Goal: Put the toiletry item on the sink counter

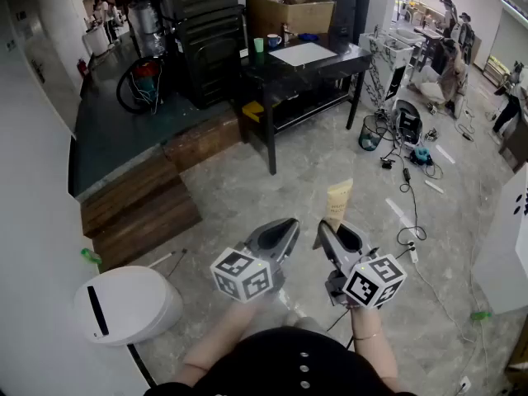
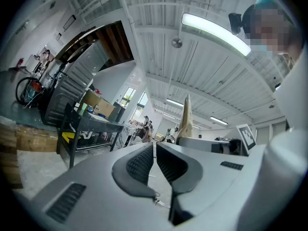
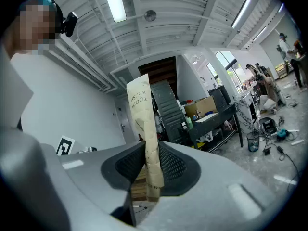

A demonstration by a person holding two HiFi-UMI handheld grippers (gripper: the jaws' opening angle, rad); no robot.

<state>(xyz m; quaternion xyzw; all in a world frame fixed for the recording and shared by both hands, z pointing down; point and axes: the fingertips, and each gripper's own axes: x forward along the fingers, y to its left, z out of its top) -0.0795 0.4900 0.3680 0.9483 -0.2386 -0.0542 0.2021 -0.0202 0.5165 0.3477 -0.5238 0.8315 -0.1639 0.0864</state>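
The toiletry item is a tan paper toothbrush box [image 1: 338,202], standing upright between the pads of my right gripper [image 1: 327,228]. In the right gripper view the box [image 3: 143,114] rises out of the jaws, and the right gripper [image 3: 151,166] is shut on its lower end. My left gripper [image 1: 289,226] sits just left of it, held at the same height above the floor. In its own view the left gripper [image 2: 154,150] is shut with nothing between its pads, and the box [image 2: 186,121] shows edge-on to its right. No sink counter is in view.
A white lidded toilet-like unit [image 1: 125,304] stands at the lower left by the wall. Wooden steps [image 1: 140,206] lead up to a dark platform. A black table [image 1: 307,66] with a cardboard box [image 1: 290,11] stands ahead. Cables [image 1: 406,174] litter the marble floor at right.
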